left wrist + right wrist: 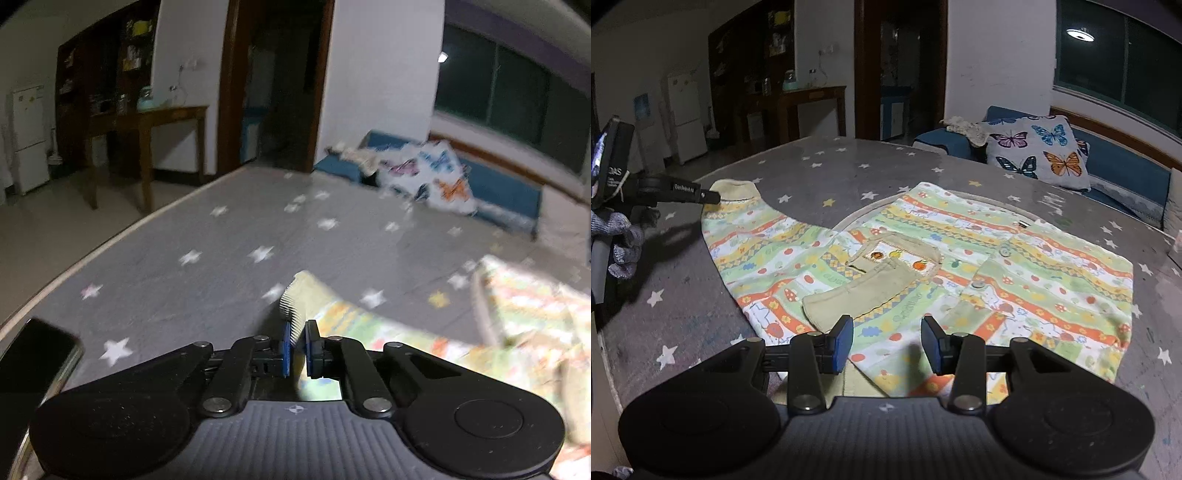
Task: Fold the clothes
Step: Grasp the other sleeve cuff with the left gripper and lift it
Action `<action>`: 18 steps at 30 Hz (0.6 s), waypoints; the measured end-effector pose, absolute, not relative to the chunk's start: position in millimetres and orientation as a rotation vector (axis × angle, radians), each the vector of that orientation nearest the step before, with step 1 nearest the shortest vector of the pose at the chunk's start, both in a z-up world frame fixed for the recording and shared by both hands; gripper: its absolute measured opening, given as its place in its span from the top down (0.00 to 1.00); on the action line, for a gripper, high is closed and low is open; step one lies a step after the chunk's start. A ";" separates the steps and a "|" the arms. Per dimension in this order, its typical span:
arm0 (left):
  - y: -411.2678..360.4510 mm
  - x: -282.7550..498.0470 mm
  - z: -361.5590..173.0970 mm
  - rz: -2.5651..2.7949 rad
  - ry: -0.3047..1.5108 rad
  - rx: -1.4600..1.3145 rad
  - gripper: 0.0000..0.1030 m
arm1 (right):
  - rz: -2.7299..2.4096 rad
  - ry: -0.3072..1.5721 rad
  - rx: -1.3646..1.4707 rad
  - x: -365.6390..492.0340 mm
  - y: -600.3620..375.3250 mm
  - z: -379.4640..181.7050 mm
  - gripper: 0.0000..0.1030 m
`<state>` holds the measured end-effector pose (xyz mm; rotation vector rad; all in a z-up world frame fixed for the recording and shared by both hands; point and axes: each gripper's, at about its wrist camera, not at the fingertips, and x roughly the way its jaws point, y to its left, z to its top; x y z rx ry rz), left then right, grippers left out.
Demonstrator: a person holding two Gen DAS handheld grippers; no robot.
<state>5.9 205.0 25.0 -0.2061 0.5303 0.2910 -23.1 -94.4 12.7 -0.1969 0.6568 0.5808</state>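
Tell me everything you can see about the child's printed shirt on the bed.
The shirt is soft-looking cloth with green, orange and yellow stripes printed with small fruits and flowers. It has beige ribbed cuffs, a beige collar and buttons. It lies mostly flat on the grey star-patterned sheet, one sleeve stretched out. The left hand-held gripper is shut on that sleeve's cuff. The right hand-held gripper is open above the near edge.

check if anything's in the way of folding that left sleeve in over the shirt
Nothing visible is. The left gripper is shut on the sleeve cuff, and only bare bed and the flat shirt lie on the way. The right gripper hangs open over the shirt's near edge.
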 end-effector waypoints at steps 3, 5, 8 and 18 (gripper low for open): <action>177.8 3.2 48.1 0.206 0.478 -0.188 0.92 | 0.560 0.647 -0.166 -23.4 -103.9 16.8 0.60; 155.6 0.8 62.6 0.128 0.446 -0.180 0.92 | 0.537 0.640 -0.146 -22.8 -112.2 19.1 0.61; 117.5 -1.4 79.2 -0.006 0.415 -0.176 0.92 | 0.500 0.636 -0.109 -22.5 -128.6 21.8 0.61; -24.7 9.3 77.7 -0.412 0.438 -0.104 0.92 | 0.338 0.649 0.017 -22.4 -198.9 19.1 0.62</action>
